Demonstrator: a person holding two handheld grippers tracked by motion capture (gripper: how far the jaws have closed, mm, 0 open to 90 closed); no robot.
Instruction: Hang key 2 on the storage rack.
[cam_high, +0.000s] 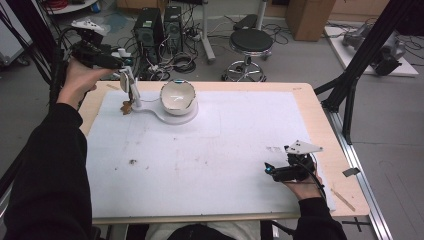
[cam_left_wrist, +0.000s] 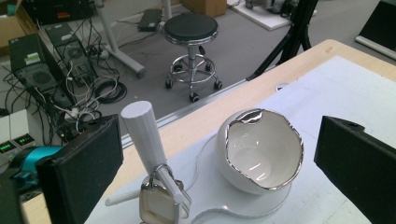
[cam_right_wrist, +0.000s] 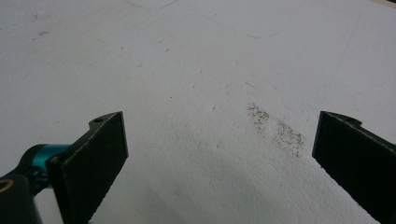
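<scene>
In the high view, one white bowl (cam_high: 177, 96) sits on one white stand (cam_high: 150, 106) at the mat's far left. In the left gripper view, the left gripper (cam_left_wrist: 219, 158) is spread apart, gripping nothing; one keyring tag (cam_left_wrist: 159, 205) hangs on one tilted peg (cam_left_wrist: 144, 135). In the right gripper view, the right gripper (cam_right_wrist: 219, 158) is spread apart above one white mat (cam_right_wrist: 196, 60).

keyring (cam_left_wrist: 159, 205) cut by bottom edge, tiny from above

White bowl (cam_left_wrist: 259, 156) with silver rim, white stand (cam_left_wrist: 145, 133) with angled post, silver keyring tag (cam_left_wrist: 159, 205), white table mat (cam_high: 200, 160), black gripper pads (cam_left_wrist: 86, 168), teal gripper fitting (cam_left_wrist: 32, 161)
</scene>
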